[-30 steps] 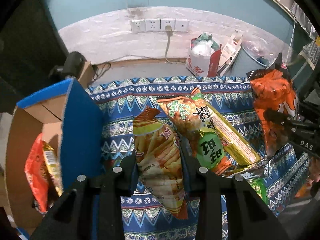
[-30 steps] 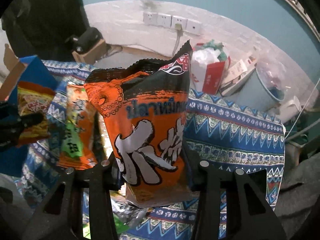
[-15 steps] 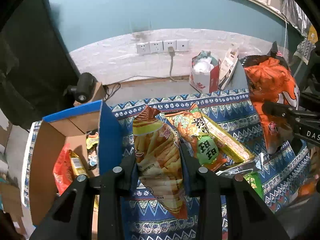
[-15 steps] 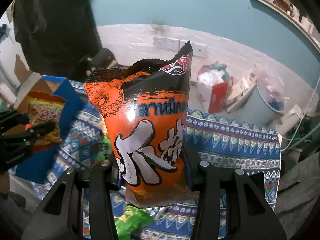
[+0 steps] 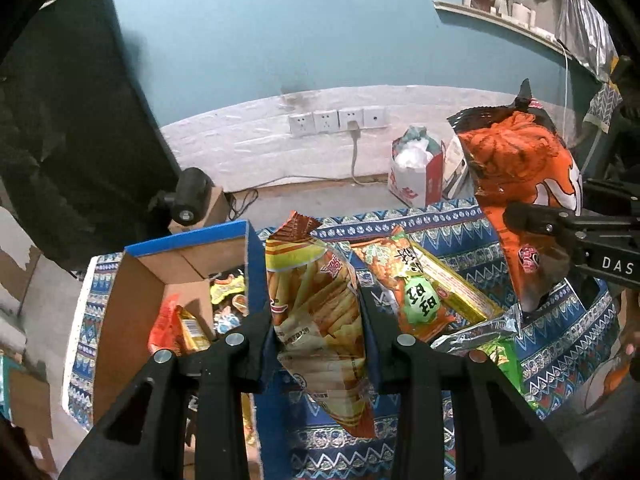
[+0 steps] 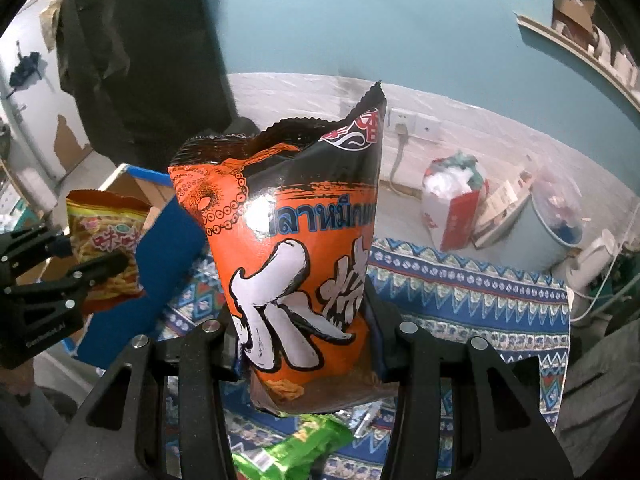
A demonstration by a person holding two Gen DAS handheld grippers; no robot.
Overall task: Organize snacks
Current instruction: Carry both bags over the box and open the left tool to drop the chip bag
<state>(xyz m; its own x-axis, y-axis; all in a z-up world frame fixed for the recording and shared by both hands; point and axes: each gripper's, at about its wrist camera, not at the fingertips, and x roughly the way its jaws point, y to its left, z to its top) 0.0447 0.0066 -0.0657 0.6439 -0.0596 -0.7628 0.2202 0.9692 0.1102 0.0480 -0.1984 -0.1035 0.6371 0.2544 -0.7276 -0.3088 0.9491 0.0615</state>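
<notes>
Clearly, two snack bags were being carried at once, probably to fill the box faster. A yellow-and-orange bag of potato sticks (image 5: 320, 320) hung clamped between the jaws of the left gripper (image 5: 318, 344), lifted above the patterned blue cloth (image 5: 436, 220) and just right of the box's blue wall. The right gripper (image 6: 308, 344) was pinched shut on the lower part of an orange-and-black squid-print bag (image 6: 296, 256), held upright with its crimped top edge up, well above the cloth. Both bags were gripped low, likely so they could drop in top first or be lowered upright. To the left stood the open cardboard box (image 5: 132, 320), already holding several packets. More snacks lay on the cloth: an orange bag with a green label (image 5: 404, 284) and a green packet (image 6: 296, 448)
</notes>
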